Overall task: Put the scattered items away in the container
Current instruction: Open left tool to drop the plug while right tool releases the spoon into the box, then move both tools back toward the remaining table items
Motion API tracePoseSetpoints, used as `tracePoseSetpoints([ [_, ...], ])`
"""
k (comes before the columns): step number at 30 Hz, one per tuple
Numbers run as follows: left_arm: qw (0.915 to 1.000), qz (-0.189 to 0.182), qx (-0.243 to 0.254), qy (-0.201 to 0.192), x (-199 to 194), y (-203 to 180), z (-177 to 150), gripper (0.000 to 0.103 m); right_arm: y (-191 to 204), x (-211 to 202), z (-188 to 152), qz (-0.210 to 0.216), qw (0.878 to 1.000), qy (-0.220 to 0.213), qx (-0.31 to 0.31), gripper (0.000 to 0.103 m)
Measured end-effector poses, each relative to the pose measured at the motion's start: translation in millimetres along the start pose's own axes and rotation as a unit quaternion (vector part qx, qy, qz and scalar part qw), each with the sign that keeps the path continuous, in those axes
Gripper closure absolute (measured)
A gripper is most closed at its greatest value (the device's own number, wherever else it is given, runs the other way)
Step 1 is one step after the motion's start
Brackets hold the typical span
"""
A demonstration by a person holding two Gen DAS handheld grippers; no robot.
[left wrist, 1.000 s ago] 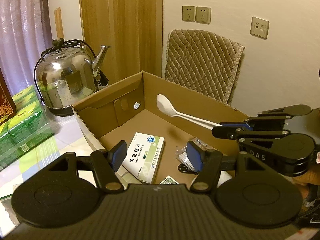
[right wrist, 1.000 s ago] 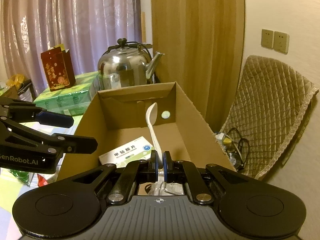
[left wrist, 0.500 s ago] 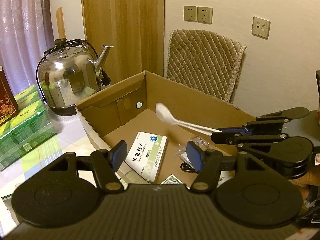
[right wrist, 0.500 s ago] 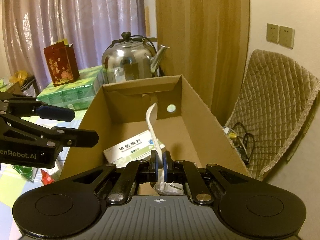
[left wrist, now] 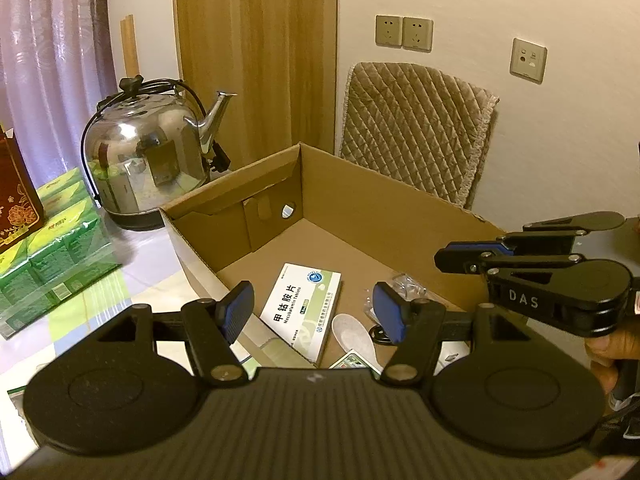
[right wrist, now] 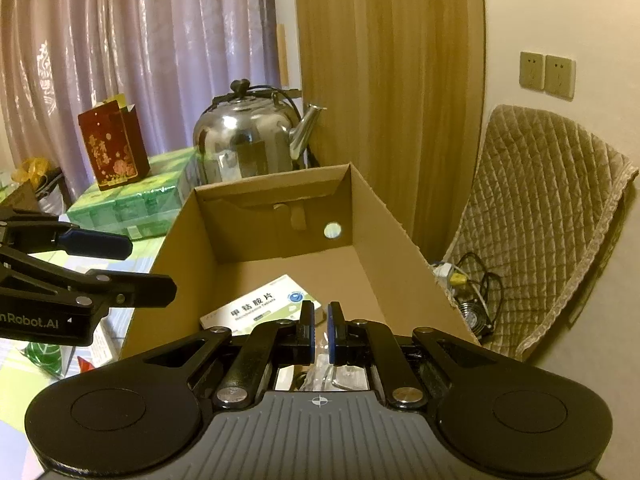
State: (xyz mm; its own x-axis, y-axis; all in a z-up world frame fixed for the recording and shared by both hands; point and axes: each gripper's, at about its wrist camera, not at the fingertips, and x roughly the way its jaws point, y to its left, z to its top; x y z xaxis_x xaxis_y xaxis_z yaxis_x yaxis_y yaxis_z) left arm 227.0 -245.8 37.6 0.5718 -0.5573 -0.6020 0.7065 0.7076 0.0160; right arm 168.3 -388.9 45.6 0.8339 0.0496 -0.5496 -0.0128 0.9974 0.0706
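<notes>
The open cardboard box (left wrist: 360,200) (right wrist: 260,248) stands on the table ahead of both grippers. On its floor lie a white and green medicine box (left wrist: 304,312) (right wrist: 260,310), a white plastic spoon (left wrist: 352,330) and a clear plastic packet (left wrist: 404,286) (right wrist: 320,364). My left gripper (left wrist: 316,316) (right wrist: 150,268) hangs wide open over the box's near left corner, holding nothing. My right gripper (right wrist: 321,320) (left wrist: 444,255) hovers over the box's near right side. Its jaws are a narrow gap apart with nothing between them. In the right wrist view the spoon is hidden.
A steel kettle (left wrist: 148,160) (right wrist: 248,140) stands just behind the box. Green tissue packs (left wrist: 52,264) and a red gift bag (right wrist: 114,146) sit to the left. A quilted chair back (left wrist: 416,132) and cables (right wrist: 468,292) are on the right, beyond the table.
The right gripper let go of the white spoon, which dropped from above the box onto its floor beside the medicine box. The right gripper drew back slightly. The left gripper stayed open.
</notes>
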Motion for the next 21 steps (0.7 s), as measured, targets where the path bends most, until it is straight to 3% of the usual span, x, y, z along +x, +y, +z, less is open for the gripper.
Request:
tracePoseSetpoints([
  [2,1.0000,0.002,0.000,-0.001,-1.9,1.5,-1.0,0.042,0.1,-0.6,0.3,-0.002,1.000,-0.002,0.002,0.096],
  [4,1.0000,0.006,-0.003,-0.005,-4.8,3.8,-1.6,0.041,0.7,-1.6,1.4,-0.003,1.000,-0.007,0.004,0.075],
  [5,0.9999,0.009,-0.004,-0.008,-7.0,5.5,-1.8,0.040,1.3,-3.0,1.7,-0.003,1.000,-0.012,0.006,0.047],
  [6,0.9998,0.013,-0.006,-0.012,-9.6,7.8,-2.0,0.039,2.0,-5.3,1.9,-0.002,1.000,-0.021,0.008,0.030],
  [12,0.9985,0.040,-0.019,-0.032,-27.5,25.0,-2.7,0.030,13.1,-6.7,6.0,0.005,0.999,-0.032,0.002,0.026],
  [17,0.9956,0.072,-0.032,-0.050,-46.8,43.9,-9.5,0.014,26.6,-8.7,9.9,0.013,0.999,-0.044,-0.003,0.020],
  [21,0.9921,0.097,-0.053,-0.059,-62.8,63.6,-14.6,0.013,43.7,-9.5,13.6,0.030,0.998,-0.054,-0.011,0.019],
])
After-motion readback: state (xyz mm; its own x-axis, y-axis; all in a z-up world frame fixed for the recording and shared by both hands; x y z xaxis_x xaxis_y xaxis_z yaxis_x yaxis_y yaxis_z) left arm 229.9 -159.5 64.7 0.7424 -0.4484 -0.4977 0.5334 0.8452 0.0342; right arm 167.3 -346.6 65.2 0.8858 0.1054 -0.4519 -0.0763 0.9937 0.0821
